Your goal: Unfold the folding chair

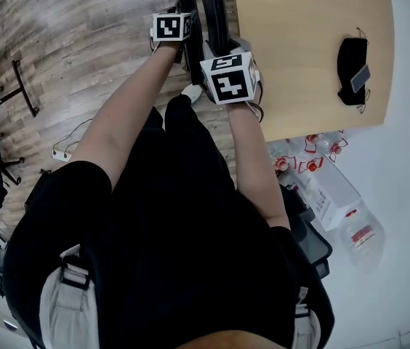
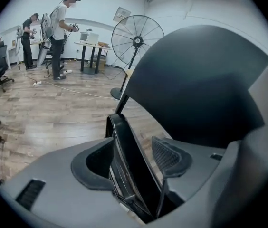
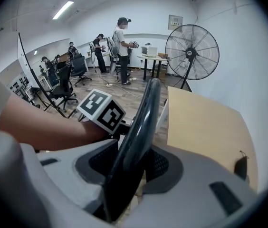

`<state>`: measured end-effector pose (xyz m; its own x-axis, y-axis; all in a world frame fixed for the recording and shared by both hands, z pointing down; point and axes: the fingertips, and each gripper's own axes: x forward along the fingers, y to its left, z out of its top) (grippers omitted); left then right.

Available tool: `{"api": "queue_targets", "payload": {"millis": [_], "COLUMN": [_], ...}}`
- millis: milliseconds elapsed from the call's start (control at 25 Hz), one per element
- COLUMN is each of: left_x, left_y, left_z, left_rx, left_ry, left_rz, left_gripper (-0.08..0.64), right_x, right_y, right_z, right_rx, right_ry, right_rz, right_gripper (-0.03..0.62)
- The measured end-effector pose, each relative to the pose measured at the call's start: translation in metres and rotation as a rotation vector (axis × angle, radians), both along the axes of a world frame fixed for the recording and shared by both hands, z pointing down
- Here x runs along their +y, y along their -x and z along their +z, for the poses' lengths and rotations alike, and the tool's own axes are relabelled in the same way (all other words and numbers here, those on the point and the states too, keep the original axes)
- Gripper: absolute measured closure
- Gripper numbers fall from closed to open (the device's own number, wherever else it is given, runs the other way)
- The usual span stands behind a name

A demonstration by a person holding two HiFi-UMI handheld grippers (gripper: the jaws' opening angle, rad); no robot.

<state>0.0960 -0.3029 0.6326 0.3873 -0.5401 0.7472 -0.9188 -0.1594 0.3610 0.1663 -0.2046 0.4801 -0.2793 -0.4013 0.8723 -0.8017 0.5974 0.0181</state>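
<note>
The black folding chair [image 1: 211, 7] stands folded on the wood floor against the table's edge. My right gripper [image 1: 228, 77] is shut on its rounded top rim [image 3: 142, 115], which runs up between the pads [image 3: 165, 167]. My left gripper [image 1: 171, 27] is just left of it, lower on the chair. In the left gripper view a thin black panel edge [image 2: 123, 144] of the chair lies between its fingers [image 2: 169, 156]; a gap shows on the right side, so the jaws stand open around it. The dark curved backrest [image 2: 196, 80] fills the upper right there.
A wooden table [image 1: 307, 42] with a black pouch [image 1: 352, 70] stands right of the chair. Bottles and boxes [image 1: 325, 173] lie on the floor below it. Office chair bases [image 1: 1, 93] are at left. A standing fan [image 2: 136, 39] and people [image 2: 58, 32] are farther off.
</note>
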Motion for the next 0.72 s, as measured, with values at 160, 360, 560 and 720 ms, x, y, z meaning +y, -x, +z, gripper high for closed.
{"api": "queue_targets", "payload": {"millis": [160,360,560,720], "left_x": [-0.003,-0.009,-0.010,-0.007], "left_y": [-0.011,-0.026,-0.034,-0.043], "left_z": [0.020,0.062,0.081,0.085], "left_rx": [0.003,0.009,0.031,0.094], "left_ry": [0.088,0.166,0.215,0.249], "left_rz": [-0.069,-0.123,-0.124,-0.099], "left_gripper": [0.291,0.285,0.287,0.335], "right_x": [0.001,-0.001,-0.002,-0.003], "right_y": [0.001,-0.002,-0.001,-0.006], "right_z": [0.000,0.001,0.002,0.003], "right_rx": [-0.010,-0.021,-0.027,-0.022], "right_ry": [0.001,-0.003,-0.002,-0.007], "right_rz": [-0.005,-0.007,-0.010,-0.008], "right_gripper": [0.442,0.442,0.442,0.442]}}
